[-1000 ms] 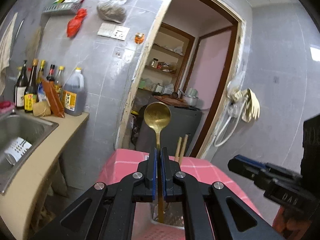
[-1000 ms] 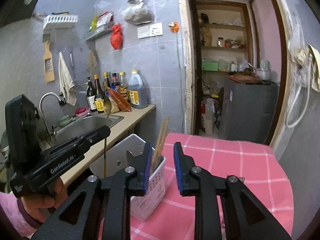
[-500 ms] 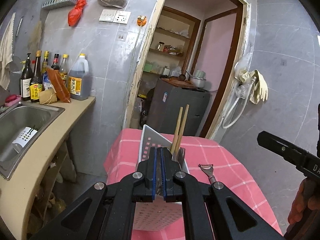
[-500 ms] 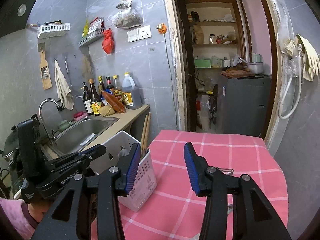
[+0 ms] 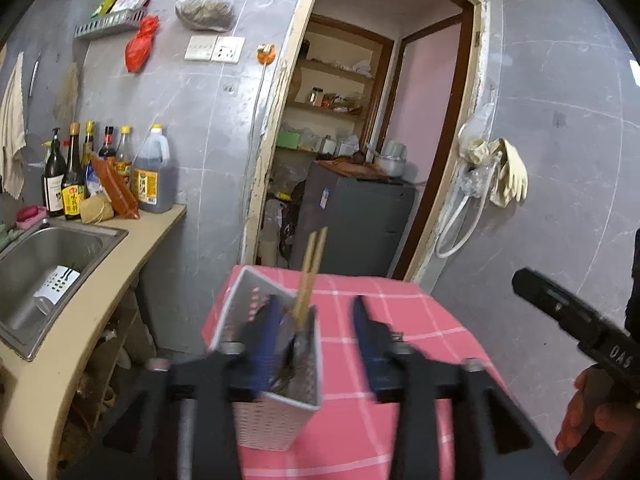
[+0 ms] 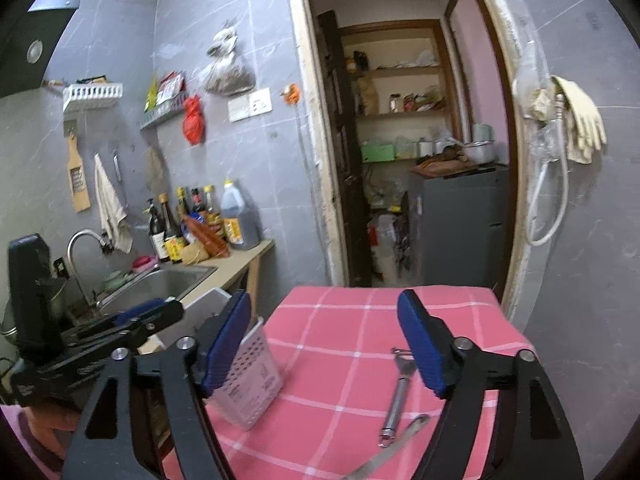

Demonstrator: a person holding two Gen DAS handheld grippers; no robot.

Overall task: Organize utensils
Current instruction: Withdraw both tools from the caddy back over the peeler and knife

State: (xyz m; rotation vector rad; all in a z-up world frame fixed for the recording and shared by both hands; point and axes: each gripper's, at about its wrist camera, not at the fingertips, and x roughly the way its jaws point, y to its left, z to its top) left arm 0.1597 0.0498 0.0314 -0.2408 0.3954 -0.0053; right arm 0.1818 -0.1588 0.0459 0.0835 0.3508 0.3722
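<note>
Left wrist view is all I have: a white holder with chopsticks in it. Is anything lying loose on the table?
Observer: Yes. A metal peeler lies on the pink tablecloth, to the right of the holder.
Operator: Is the right gripper holding anything?
Observer: No. The right gripper is open and empty, and the peeler shows between its fingers in that view.
Operator: Anything else loose?
Observer: A second flat metal piece lies just nearer the camera than the peeler. I cannot tell what it is.
</note>
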